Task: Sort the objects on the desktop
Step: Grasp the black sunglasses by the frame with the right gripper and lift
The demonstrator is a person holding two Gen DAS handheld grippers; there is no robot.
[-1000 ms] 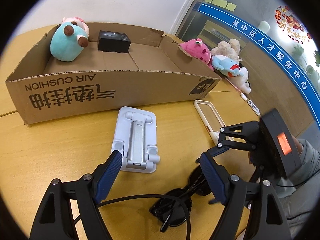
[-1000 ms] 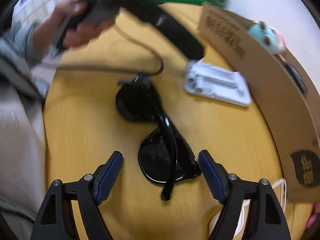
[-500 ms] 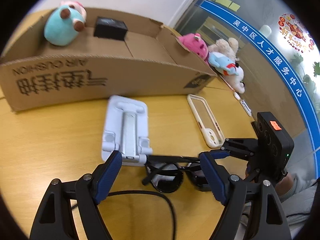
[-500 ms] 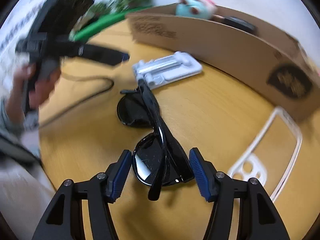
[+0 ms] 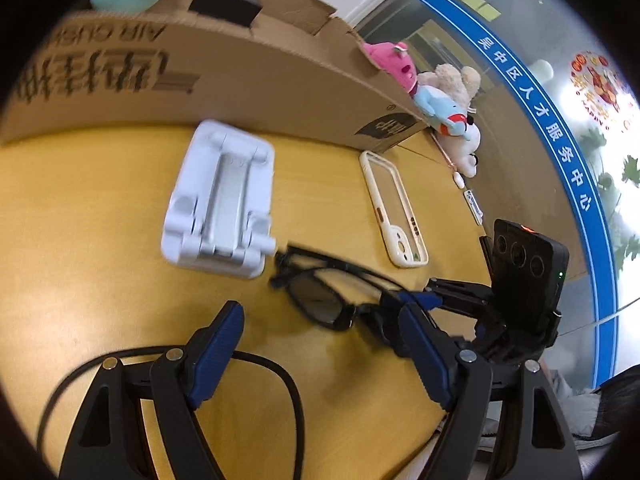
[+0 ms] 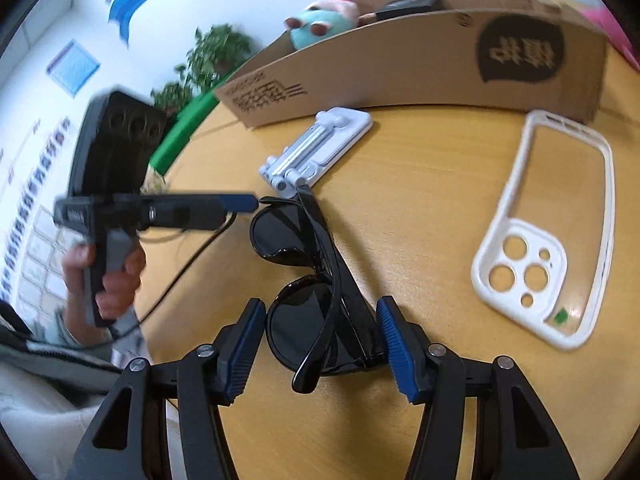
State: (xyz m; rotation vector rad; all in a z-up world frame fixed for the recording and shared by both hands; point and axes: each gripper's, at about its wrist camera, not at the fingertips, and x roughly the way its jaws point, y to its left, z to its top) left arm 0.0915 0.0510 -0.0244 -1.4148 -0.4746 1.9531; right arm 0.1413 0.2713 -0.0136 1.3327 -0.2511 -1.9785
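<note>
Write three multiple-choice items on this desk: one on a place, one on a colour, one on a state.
1. Where do the sunglasses lie?
A in the box
B on the table
C on the phone case

2. What colour is the phone case?
A white
B red
C black

3. How does the left gripper stand?
A open, empty
B shut on the cable
C shut on the stand

Key: B, they rest on the table between the right gripper's jaws; A, its rim is white; A, nothing sits between its jaws.

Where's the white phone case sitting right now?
The white phone case lies flat on the wooden table, to the right of the black sunglasses in the right wrist view, just in front of the cardboard box.
</note>
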